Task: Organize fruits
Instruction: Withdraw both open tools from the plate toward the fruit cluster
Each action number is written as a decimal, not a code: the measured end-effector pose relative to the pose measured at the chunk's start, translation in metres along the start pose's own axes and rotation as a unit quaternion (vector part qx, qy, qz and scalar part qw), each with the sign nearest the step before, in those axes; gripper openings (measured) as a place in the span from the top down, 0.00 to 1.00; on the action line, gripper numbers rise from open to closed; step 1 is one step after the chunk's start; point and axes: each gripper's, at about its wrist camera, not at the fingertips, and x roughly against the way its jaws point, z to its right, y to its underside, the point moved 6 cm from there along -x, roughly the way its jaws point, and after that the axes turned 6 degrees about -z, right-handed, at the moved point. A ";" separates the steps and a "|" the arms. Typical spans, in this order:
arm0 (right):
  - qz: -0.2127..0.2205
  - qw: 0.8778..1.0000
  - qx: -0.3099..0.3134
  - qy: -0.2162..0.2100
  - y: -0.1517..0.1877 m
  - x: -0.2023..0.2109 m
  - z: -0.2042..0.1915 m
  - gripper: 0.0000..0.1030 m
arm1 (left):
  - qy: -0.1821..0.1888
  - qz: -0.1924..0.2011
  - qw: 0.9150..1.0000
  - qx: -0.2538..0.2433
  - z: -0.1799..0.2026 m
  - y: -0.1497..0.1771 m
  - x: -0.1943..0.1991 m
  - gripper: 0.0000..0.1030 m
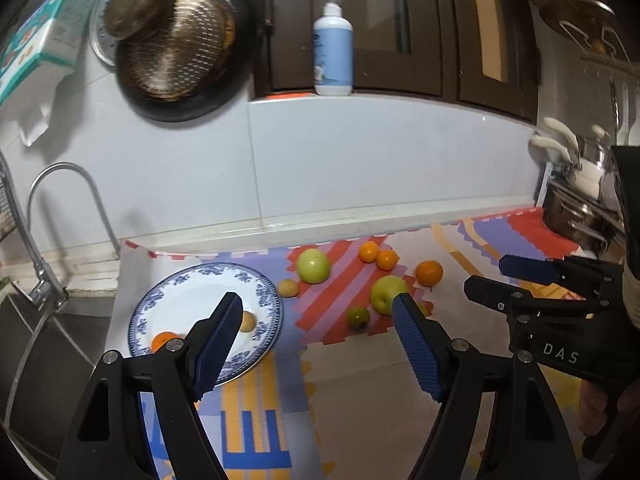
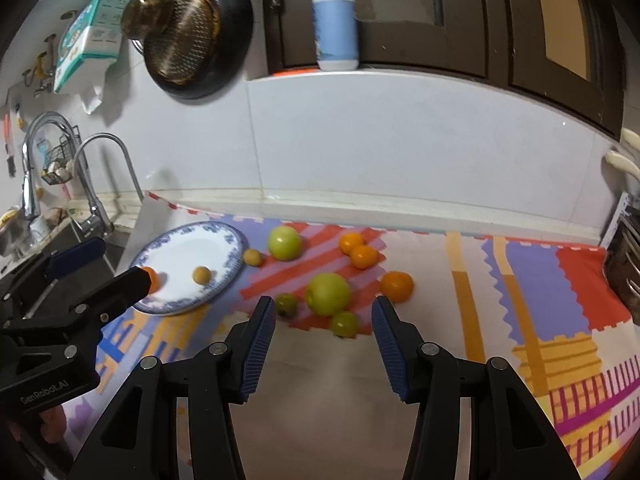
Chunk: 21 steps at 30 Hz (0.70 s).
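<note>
Both grippers' fingers (image 1: 416, 344) gape empty; right gripper (image 1: 532, 280) reads "DAS", left gripper (image 2: 80, 276) "GenRobot.AI".

Blue-and-white patterned plate (image 2: 224, 240) sits flat on the mat, holding one orange (image 2: 151, 279) at its near-left rim and one small yellow-brown fruit (image 2: 201, 275) right of it. Loose fruit, all right of the plate: another yellow-brown fruit (image 2: 253, 257) just beside the rim, large green apple (image 2: 284, 242) beyond it, two touching oranges (image 2: 358, 250) farther right, second green apple (image 2: 328, 294) nearer, flanked by two small green fruits (image 2: 286, 304), lone orange (image 2: 396, 286) rightmost.
</note>
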 end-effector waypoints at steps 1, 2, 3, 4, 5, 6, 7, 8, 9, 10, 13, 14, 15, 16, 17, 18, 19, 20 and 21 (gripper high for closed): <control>-0.003 1.000 0.001 0.001 0.001 -0.003 0.003 0.51 | 0.001 -0.002 1.000 -0.004 0.002 0.001 -0.004 0.25; -0.005 1.000 0.002 0.001 0.003 -0.006 0.005 0.51 | 0.002 -0.004 1.000 -0.007 0.004 0.001 -0.008 0.25; -0.008 1.000 0.004 0.001 0.004 -0.010 0.007 0.51 | 0.003 -0.007 1.000 -0.012 0.006 0.002 -0.014 0.26; -0.011 1.000 0.007 0.002 0.005 -0.014 0.010 0.51 | 0.005 -0.009 1.000 -0.014 0.007 0.002 -0.017 0.26; -0.015 1.000 0.008 0.000 0.006 -0.019 0.011 0.51 | 0.009 -0.012 1.000 -0.016 0.009 0.003 -0.023 0.26; -0.019 1.000 0.009 -0.002 0.006 -0.023 0.012 0.51 | 0.014 -0.018 1.000 -0.018 0.010 0.004 -0.030 0.26; -0.024 1.000 0.011 -0.004 0.007 -0.029 0.013 0.51 | 0.018 -0.023 0.999 -0.018 0.011 0.004 -0.035 0.26; -0.028 1.000 0.011 -0.006 0.008 -0.034 0.014 0.51 | 0.025 -0.030 0.999 -0.019 0.013 0.005 -0.042 0.26; -0.032 0.999 0.012 -0.009 0.008 -0.039 0.015 0.51 | 0.030 -0.035 0.999 -0.019 0.014 0.006 -0.048 0.28; -0.037 0.999 0.011 -0.012 0.009 -0.045 0.017 0.51 | 0.035 -0.044 0.998 -0.023 0.015 0.008 -0.057 0.30; -0.052 0.998 0.005 -0.020 0.013 -0.063 0.022 0.51 | 0.044 -0.066 0.996 -0.029 0.018 0.012 -0.077 0.34; -0.059 0.998 0.001 -0.022 0.014 -0.071 0.024 0.51 | 0.048 -0.074 0.996 -0.030 0.019 0.013 -0.085 0.37; -0.064 0.998 -0.002 -0.024 0.015 -0.076 0.025 0.51 | 0.053 -0.081 0.995 -0.030 0.020 0.015 -0.091 0.39; -0.070 0.997 -0.005 -0.028 0.016 -0.082 0.026 0.51 | 0.057 -0.089 0.994 -0.030 0.021 0.016 -0.098 0.39; -0.075 0.997 -0.006 -0.030 0.018 -0.087 0.026 0.51 | 0.061 -0.096 0.993 -0.030 0.022 0.018 -0.105 0.41; -0.079 0.996 -0.006 -0.031 0.019 -0.092 0.027 0.51 | 0.066 -0.101 0.992 -0.031 0.023 0.019 -0.110 0.44; -0.085 0.996 -0.006 -0.033 0.020 -0.097 0.027 0.51 | 0.072 -0.108 0.991 -0.033 0.024 0.020 -0.116 0.45; -0.088 0.995 -0.006 -0.036 0.020 -0.101 0.026 0.52 | 0.075 -0.113 0.990 -0.035 0.025 0.021 -0.121 0.45; -0.091 0.995 -0.004 -0.036 0.021 -0.105 0.026 0.52 | 0.076 -0.116 0.990 -0.036 0.025 0.022 -0.125 0.45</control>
